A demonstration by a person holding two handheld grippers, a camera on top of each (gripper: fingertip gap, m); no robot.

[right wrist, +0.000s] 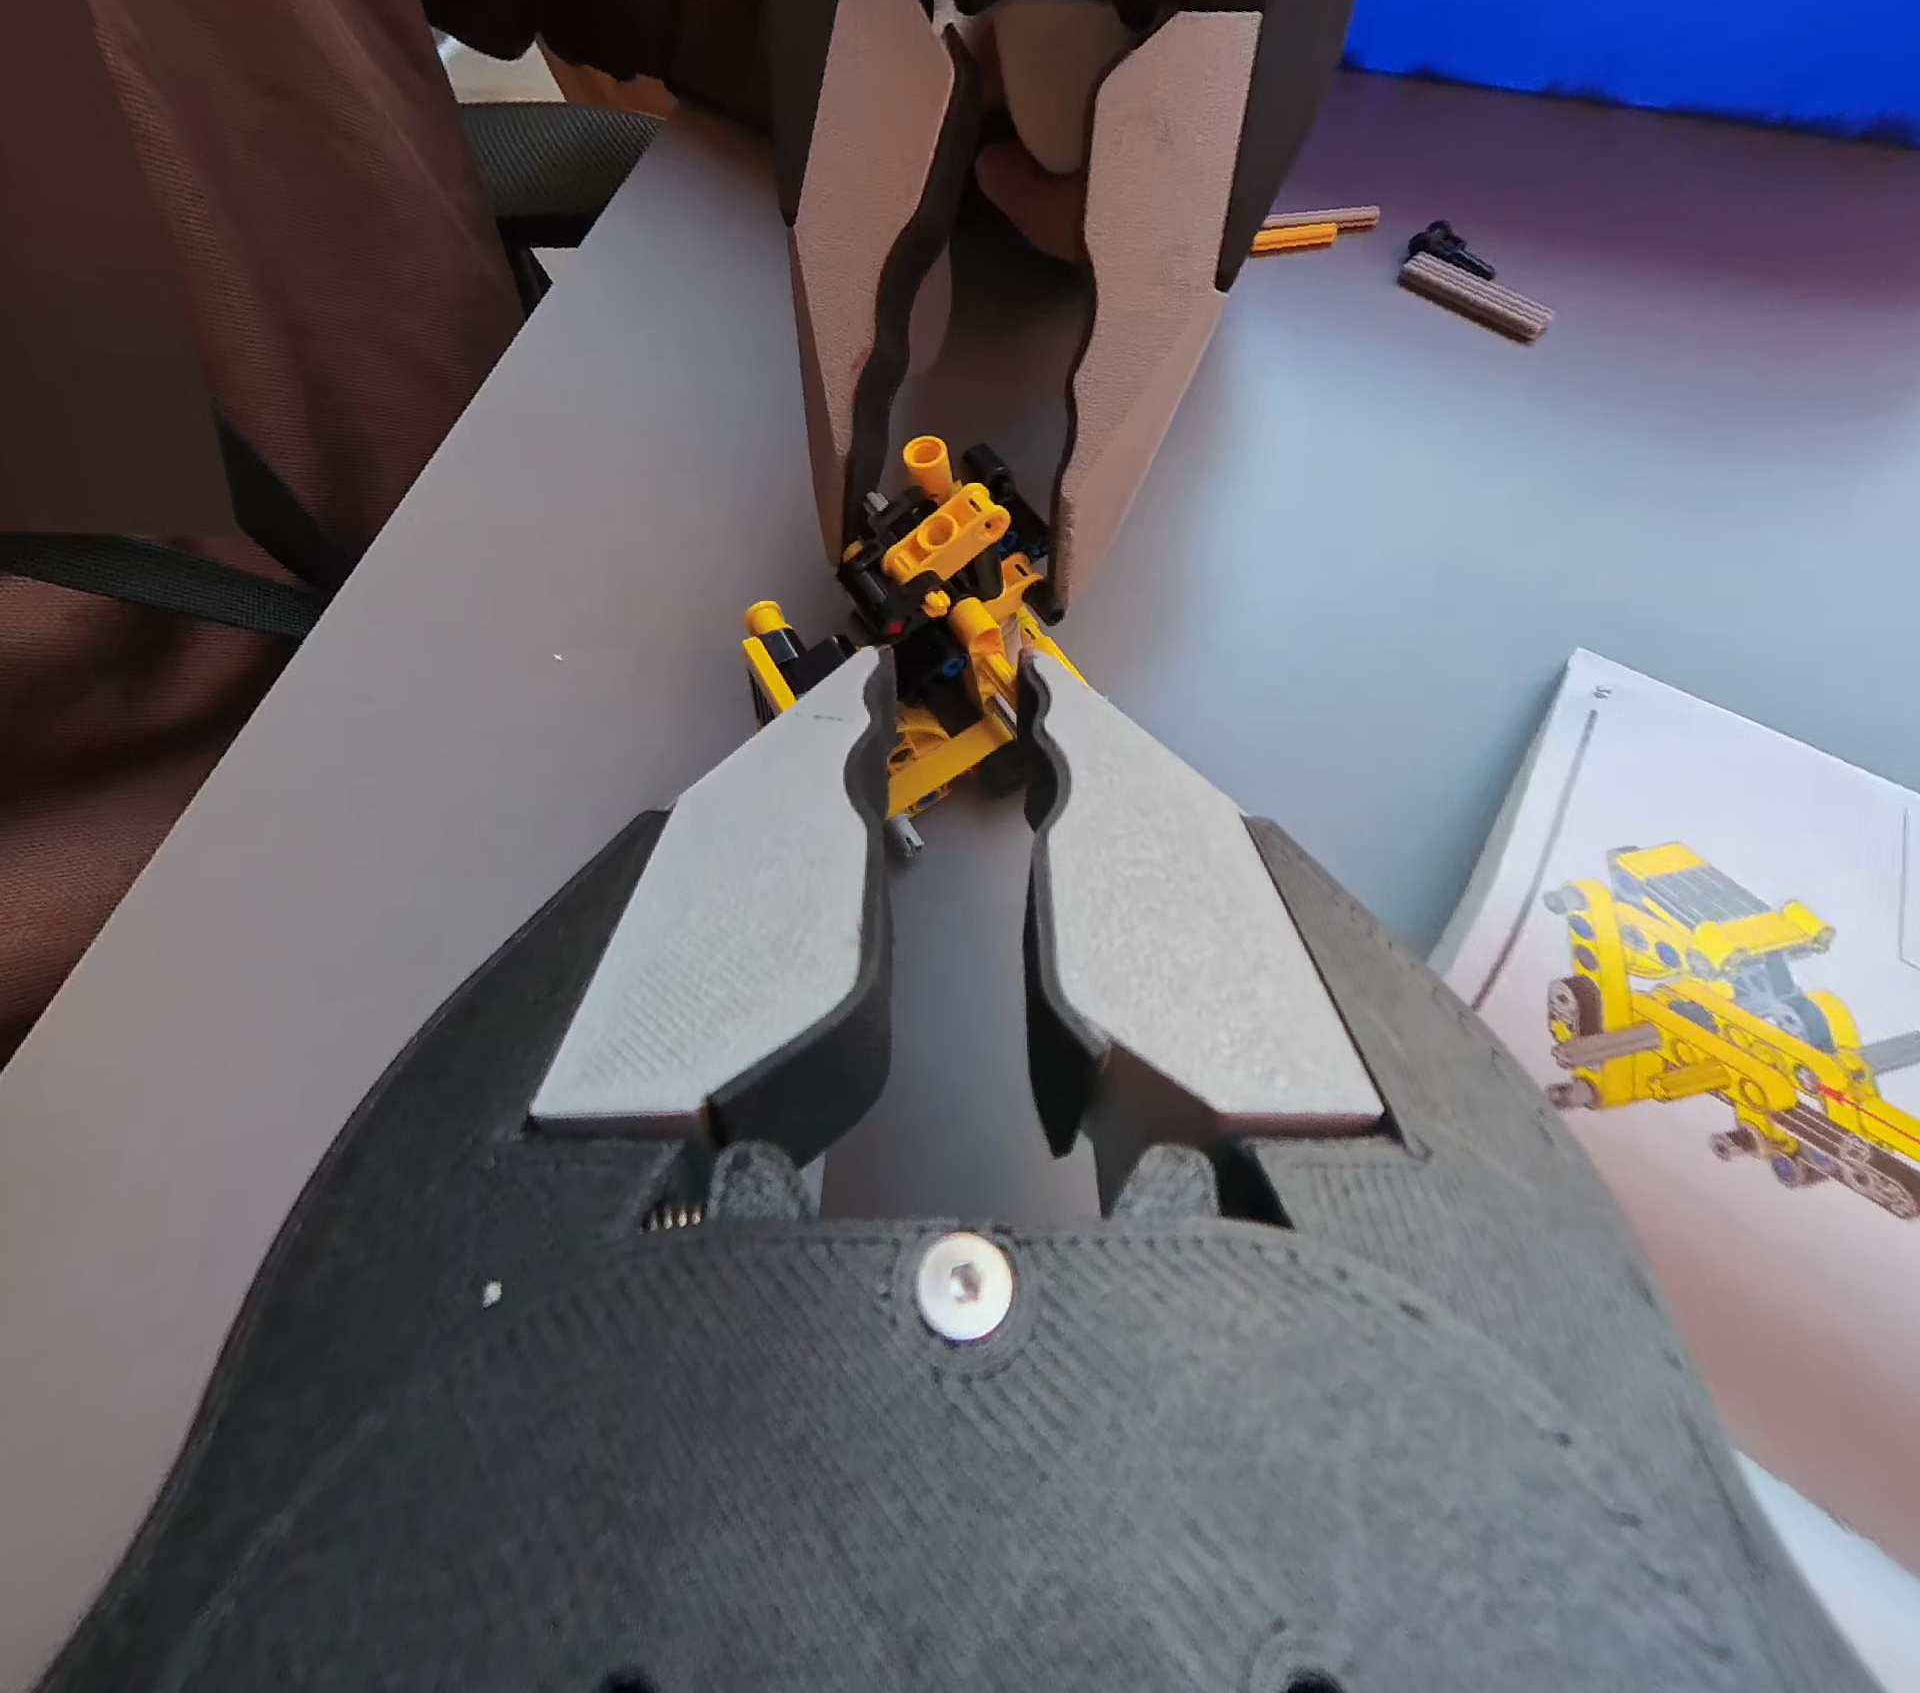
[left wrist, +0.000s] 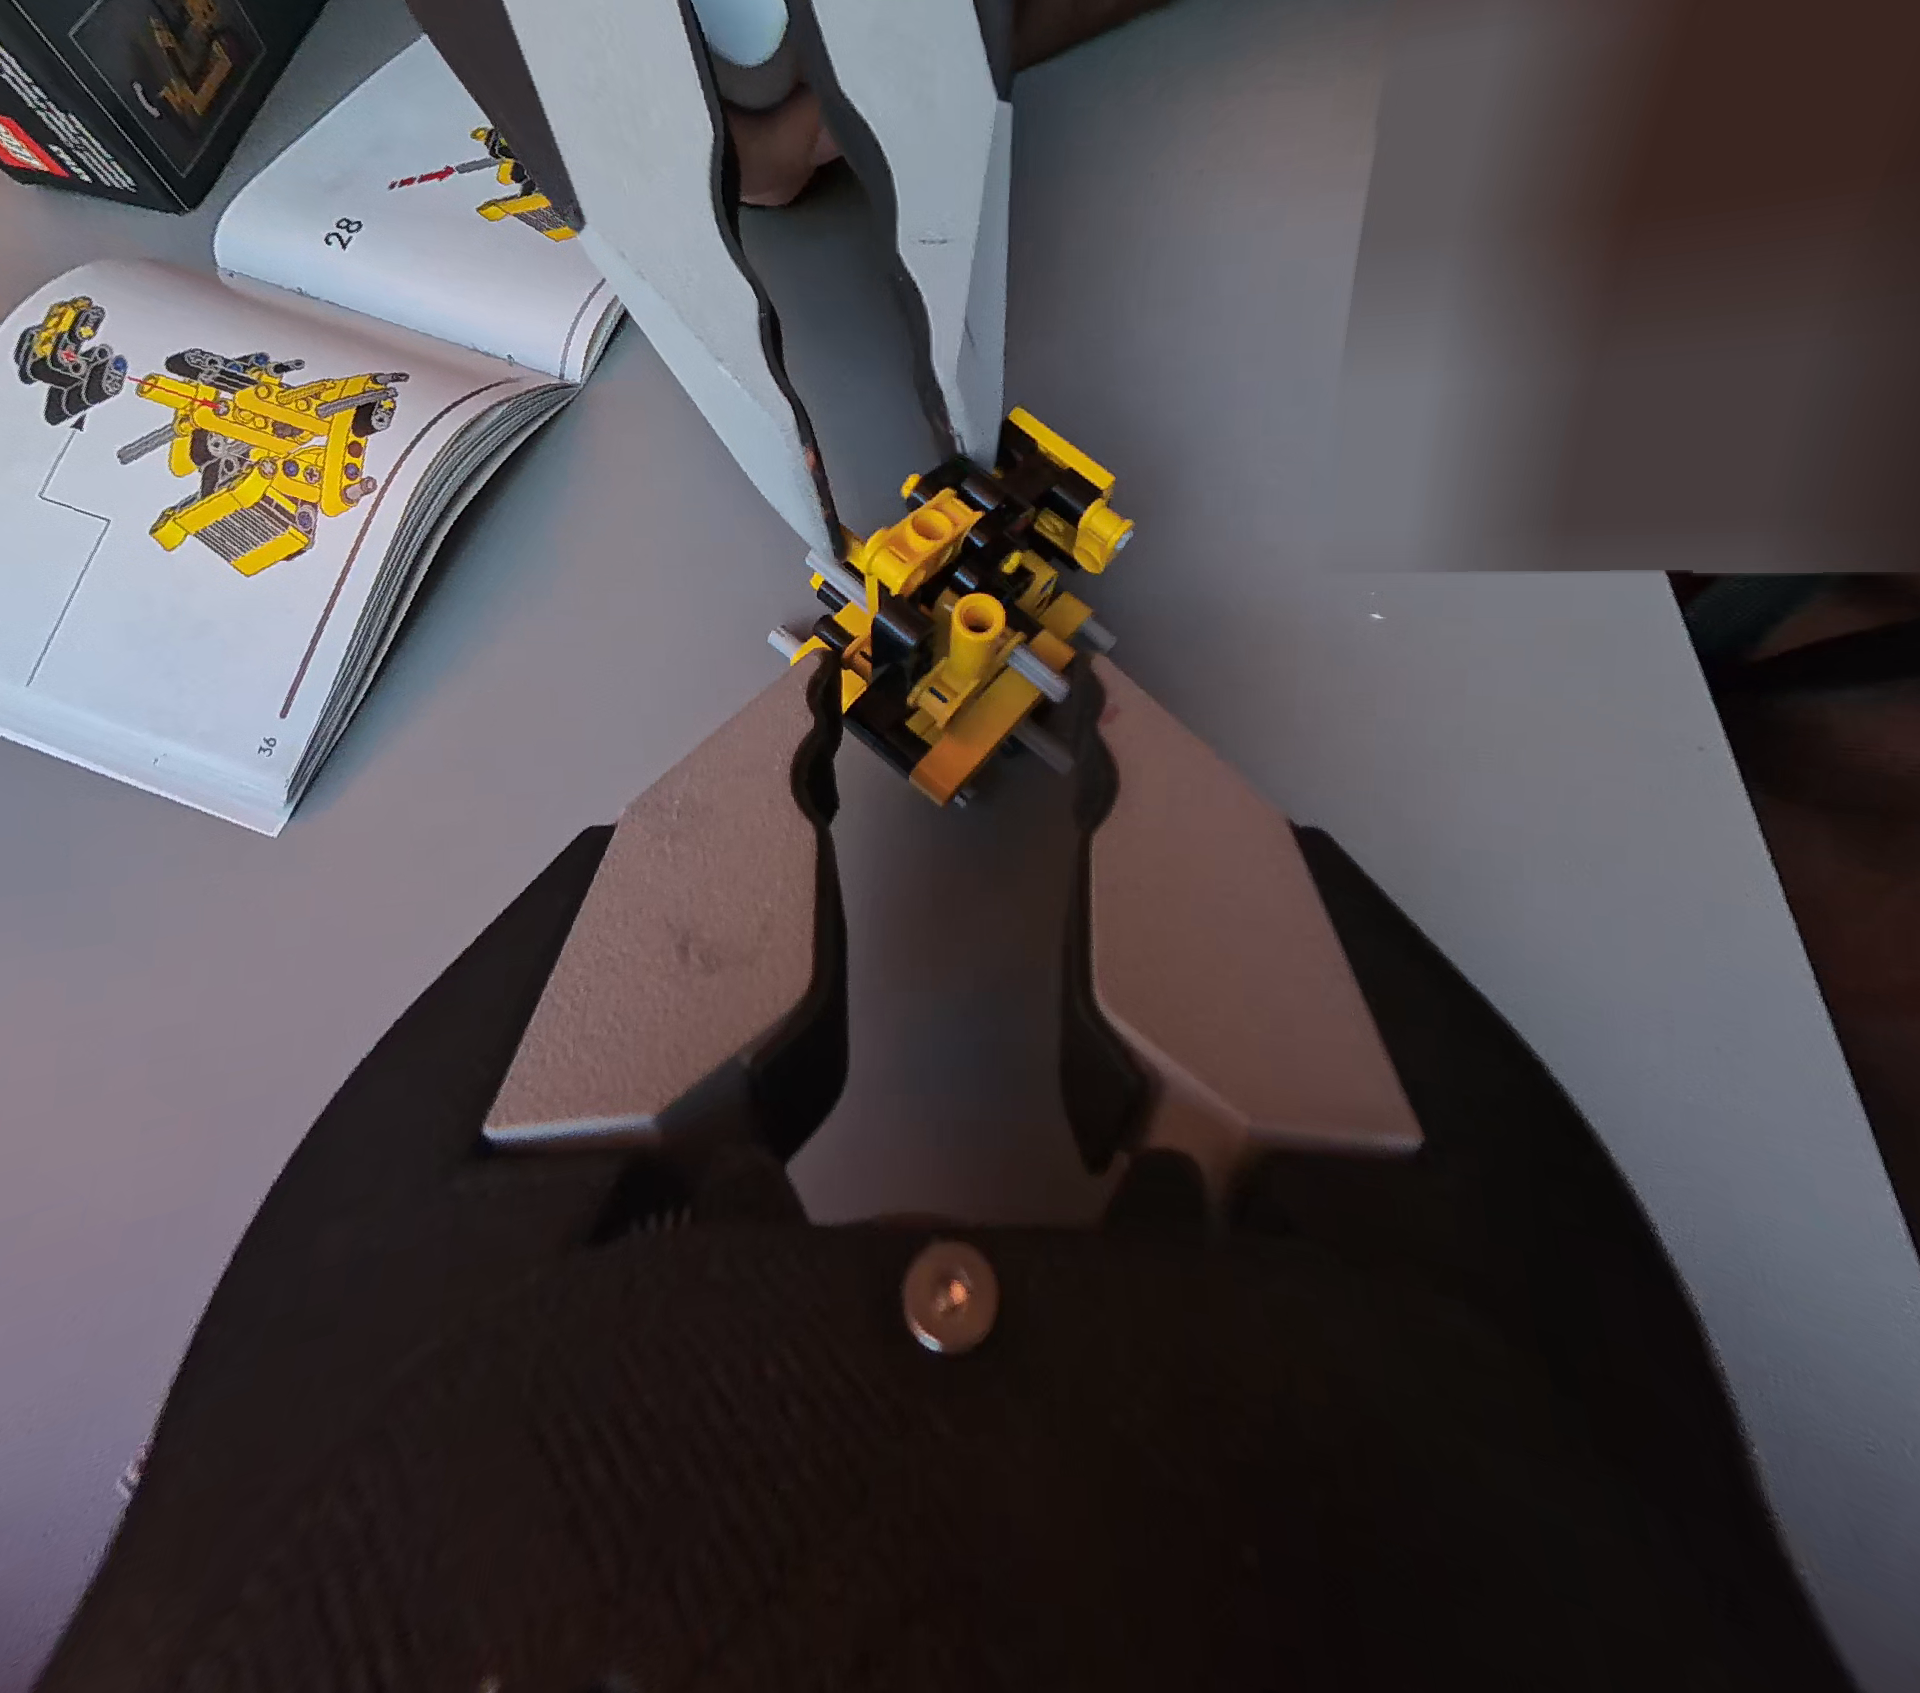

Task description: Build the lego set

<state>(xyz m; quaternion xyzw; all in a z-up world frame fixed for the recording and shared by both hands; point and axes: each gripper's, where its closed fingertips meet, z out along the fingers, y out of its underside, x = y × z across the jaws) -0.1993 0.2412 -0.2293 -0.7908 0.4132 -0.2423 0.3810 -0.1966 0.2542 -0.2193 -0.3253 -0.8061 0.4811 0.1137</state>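
Ribbed black printed plastic w/ a steel screw forms the body of the left gripper (left wrist: 951, 687), and its grey grainy fingers (left wrist: 717, 822) w/ wavy black pads are clamped on the near end of the yellow-black lego model (left wrist: 966, 604). From the opposite side the right gripper (right wrist: 951, 672), same build, is closed on the model's other end, approx. at the middle of the smooth grey table (left wrist: 1403, 864), not far from its straight edge. Open booklet (left wrist: 208, 500), dark box (left wrist: 156, 12) and loose ribbed pieces (right wrist: 1475, 298) lie well apart, so room around stays free.
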